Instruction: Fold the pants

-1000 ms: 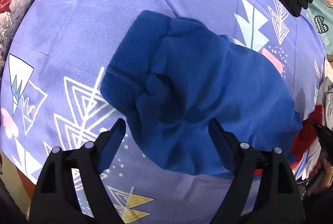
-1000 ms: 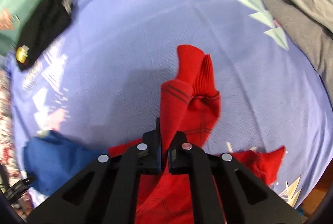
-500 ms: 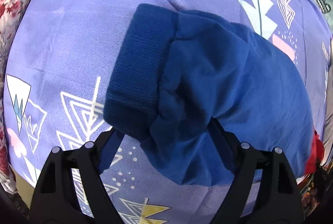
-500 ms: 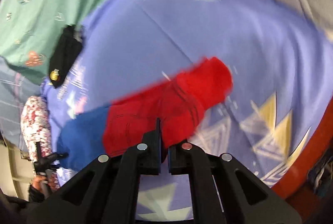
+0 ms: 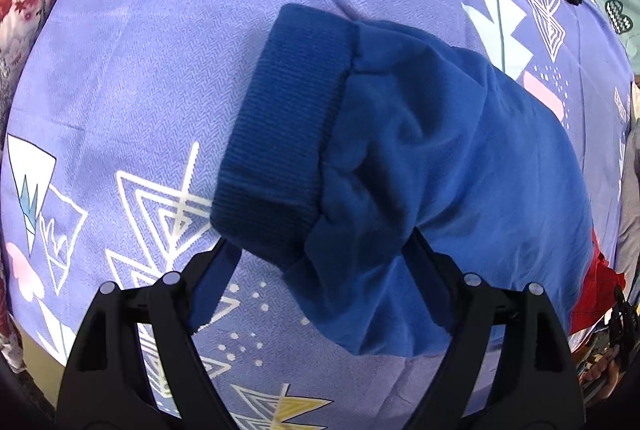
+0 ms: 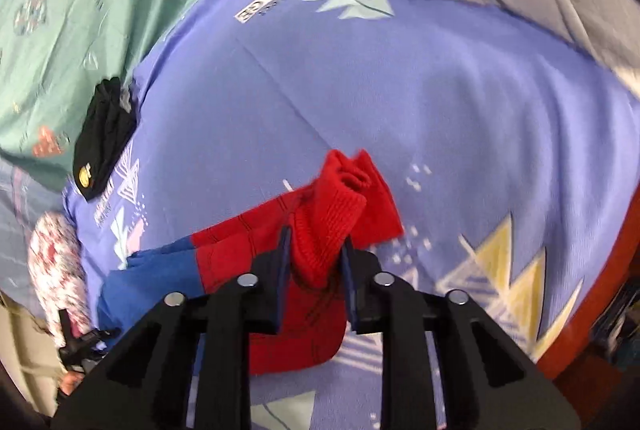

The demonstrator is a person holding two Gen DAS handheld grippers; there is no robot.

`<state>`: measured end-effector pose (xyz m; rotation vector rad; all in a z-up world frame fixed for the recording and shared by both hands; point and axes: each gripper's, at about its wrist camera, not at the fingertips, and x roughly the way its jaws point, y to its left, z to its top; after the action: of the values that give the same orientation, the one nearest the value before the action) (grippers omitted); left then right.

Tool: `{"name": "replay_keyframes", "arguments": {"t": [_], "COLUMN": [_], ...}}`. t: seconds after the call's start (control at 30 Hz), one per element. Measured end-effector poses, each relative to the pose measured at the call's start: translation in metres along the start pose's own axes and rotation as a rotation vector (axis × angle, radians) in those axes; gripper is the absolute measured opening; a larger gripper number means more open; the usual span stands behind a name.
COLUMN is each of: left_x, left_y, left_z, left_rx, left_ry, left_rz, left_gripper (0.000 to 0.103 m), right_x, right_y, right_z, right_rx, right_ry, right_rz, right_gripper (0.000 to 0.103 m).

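Across the purple bedsheet (image 6: 460, 118), bare room runs toward twelve o'clock. Blue-and-red pants (image 5: 420, 158) lie bunched; left gripper (image 5: 320, 270) jaws wide around the blue cuff, right gripper (image 6: 316, 254) jaws narrowly apart around the red cuff.

Left gripper (image 5: 320, 262) spread wide, fingers (image 5: 212, 284) angled forward and down. Right gripper (image 6: 316, 262) parted slightly, fingers (image 6: 280, 270) close together, pointing forward and down.
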<state>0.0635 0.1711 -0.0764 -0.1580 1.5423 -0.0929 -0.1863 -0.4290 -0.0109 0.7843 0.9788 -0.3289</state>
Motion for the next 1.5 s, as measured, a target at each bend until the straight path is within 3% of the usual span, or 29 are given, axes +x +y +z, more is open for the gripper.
{"name": "replay_keyframes", "arguments": {"t": [0.07, 0.17, 0.27, 0.33, 0.43, 0.47, 0.5, 0.57, 0.7, 0.77, 0.83, 0.9, 1.0, 1.07, 1.13, 1.2, 1.27, 1.33, 1.5], "left_x": [-0.003, -0.012, -0.015, -0.017, -0.022, -0.023, -0.024, -0.029, -0.037, -0.043, -0.045, -0.047, -0.051, -0.053, -0.052, -0.046, -0.037, -0.032, -0.032], "left_y": [0.005, 0.009, 0.011, 0.016, 0.015, 0.015, 0.015, 0.016, 0.013, 0.021, 0.027, 0.036, 0.045, 0.056, 0.063, 0.069, 0.081, 0.089, 0.091], "left_z": [-0.005, -0.01, -0.009, -0.007, -0.01, -0.01, -0.011, -0.014, -0.016, -0.019, -0.022, -0.026, -0.03, -0.031, -0.034, -0.032, -0.03, -0.03, -0.034], "left_rx": [0.005, 0.062, 0.07, 0.066, 0.079, 0.088, 0.093, 0.095, 0.097, 0.086, 0.062, 0.044, 0.007, -0.022, -0.037, -0.059, -0.104, -0.13, -0.11], "left_ry": [-0.012, -0.044, -0.048, -0.04, -0.036, -0.033, -0.031, -0.031, -0.038, -0.04, -0.042, -0.035, -0.046, -0.056, -0.07, -0.071, -0.044, -0.035, -0.037], "left_rz": [0.008, 0.062, 0.07, 0.062, 0.067, 0.073, 0.077, 0.08, 0.076, 0.064, 0.048, 0.043, 0.009, -0.013, -0.007, 0.035, 0.022, 0.013, 0.045], "left_gripper": [0.084, 0.083, 0.083, 0.083, 0.083, 0.083, 0.083, 0.084, 0.083, 0.083, 0.083, 0.083, 0.083, 0.083, 0.083, 0.086, 0.087, 0.087, 0.089], "right_x": [-0.004, -0.035, -0.059, -0.049, 0.002, 0.02, 0.033, 0.028, -0.008, -0.015, -0.004, 0.029, 0.07, 0.094, 0.1, 0.1, 0.087, 0.083, 0.127], "right_y": [0.019, 0.044, 0.04, 0.022, -0.027, -0.038, -0.045, -0.043, -0.005, 0.017, 0.044, 0.064, 0.078, 0.084, 0.088, 0.1, 0.125, 0.156, 0.237], "right_z": [0.007, 0.022, 0.027, 0.026, 0.015, 0.009, 0.004, 0.004, 0.02, 0.021, 0.015, 0.002, -0.019, -0.032, -0.028, -0.019, -0.006, 0.007, 0.012], "right_rx": [-0.065, -0.124, -0.149, -0.144, -0.059, -0.039, -0.028, -0.016, -0.127, -0.185, -0.243, -0.28, -0.339, -0.426, -0.487, -0.532, -0.566, -0.573, -0.63], "right_ry": [-0.006, -0.101, -0.174, -0.171, -0.045, 0.019, 0.072, 0.033, -0.118, -0.14, -0.063, 0.083, 0.233, 0.304, 0.312, 0.328, 0.288, 0.265, 0.303], "right_rz": [0.044, 0.152, 0.218, 0.152, -0.012, -0.068, -0.124, -0.192, -0.317, -0.237, -0.082, 0.043, 0.054, -0.021, -0.093, -0.198, -0.1, 0.014, 0.179], "right_gripper": [0.019, 0.019, 0.019, 0.019, 0.023, 0.027, 0.039, 0.062, 0.063, 0.062, 0.057, 0.041, 0.036, 0.032, 0.024, 0.029, 0.033, 0.05, 0.05]}}
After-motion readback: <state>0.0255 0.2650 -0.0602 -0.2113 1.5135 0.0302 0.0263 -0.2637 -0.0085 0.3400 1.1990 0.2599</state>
